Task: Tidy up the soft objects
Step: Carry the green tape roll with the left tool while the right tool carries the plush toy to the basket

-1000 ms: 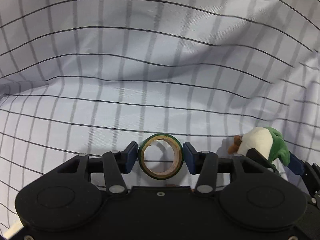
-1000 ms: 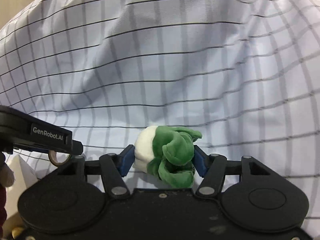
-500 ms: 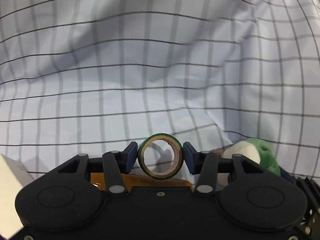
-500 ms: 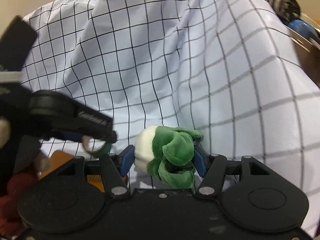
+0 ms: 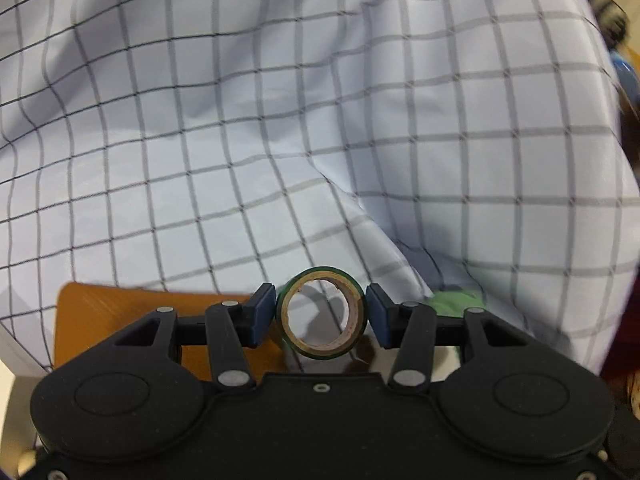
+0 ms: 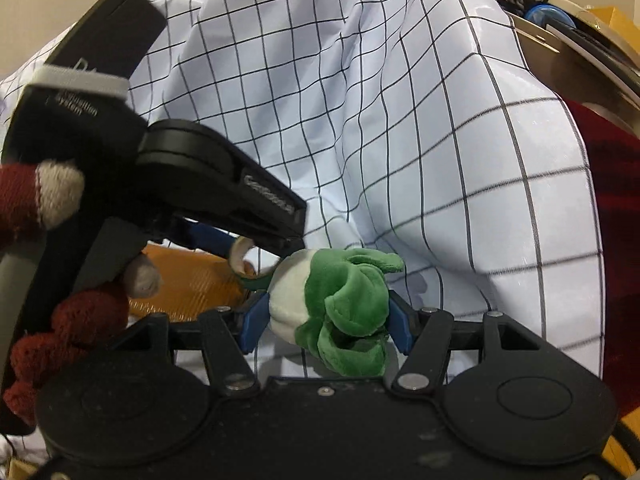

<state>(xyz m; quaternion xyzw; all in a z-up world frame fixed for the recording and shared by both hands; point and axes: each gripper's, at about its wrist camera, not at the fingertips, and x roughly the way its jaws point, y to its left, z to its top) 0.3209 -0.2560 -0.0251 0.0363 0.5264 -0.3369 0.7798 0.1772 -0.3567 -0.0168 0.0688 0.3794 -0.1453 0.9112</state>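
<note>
Squashed green-and-white plush toy (image 6: 336, 312) between right tongs (image 6: 325, 320)

Cluttered indoor tabletop, likely a home; checked cloth (image 6: 400, 128) draped over heaped items, an orange mat (image 5: 132, 312) beneath.

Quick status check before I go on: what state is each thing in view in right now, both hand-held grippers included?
Left hand-held gripper: shut on the tape roll.
Tape roll: green, held on edge, its open core facing the camera.
Right hand-held gripper: shut on the plush toy.
Plush toy: green and white, squeezed between the fingers.
Checked cloth: draped, wrinkled, folds hanging.
Orange surface: partly covered by the cloth.
</note>
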